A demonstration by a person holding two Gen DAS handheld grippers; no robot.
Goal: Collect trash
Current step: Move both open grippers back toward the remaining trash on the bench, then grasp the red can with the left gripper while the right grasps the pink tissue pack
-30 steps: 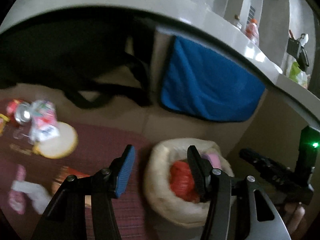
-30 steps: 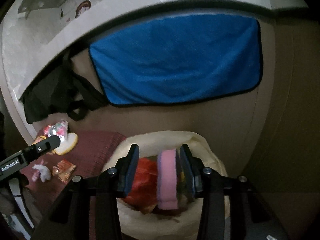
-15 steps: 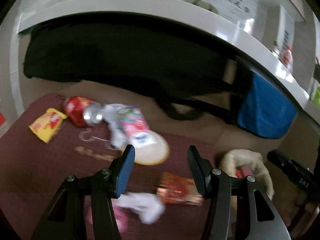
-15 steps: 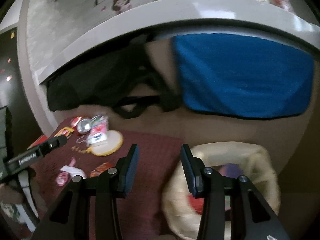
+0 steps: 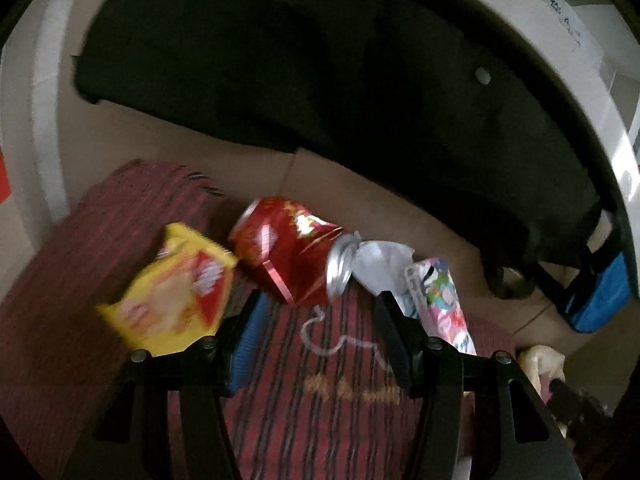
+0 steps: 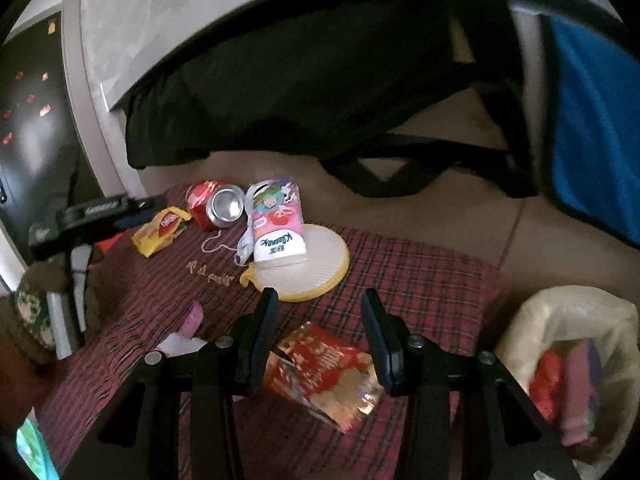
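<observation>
In the left wrist view my left gripper is open and empty, low over a dark red striped mat. Just ahead of its fingertips lies a crushed red can, with a yellow snack packet to the left and crumpled white paper and a colourful tissue pack to the right. My right gripper is open above a shiny red wrapper, which lies on the mat between the fingers; the pads do not press it. A cream-lined bin at the right holds red trash and a pink sponge.
A round yellow-rimmed disc lies under the tissue pack. A pink wrapper and white paper lie left of the right fingers. A black bag and a blue cloth hang behind. A gloved hand holds the left gripper.
Both grippers swung left from over the bin to the mat. The pink sponge that was between the right fingers now lies in the bin. The left gripper came close to the can.
</observation>
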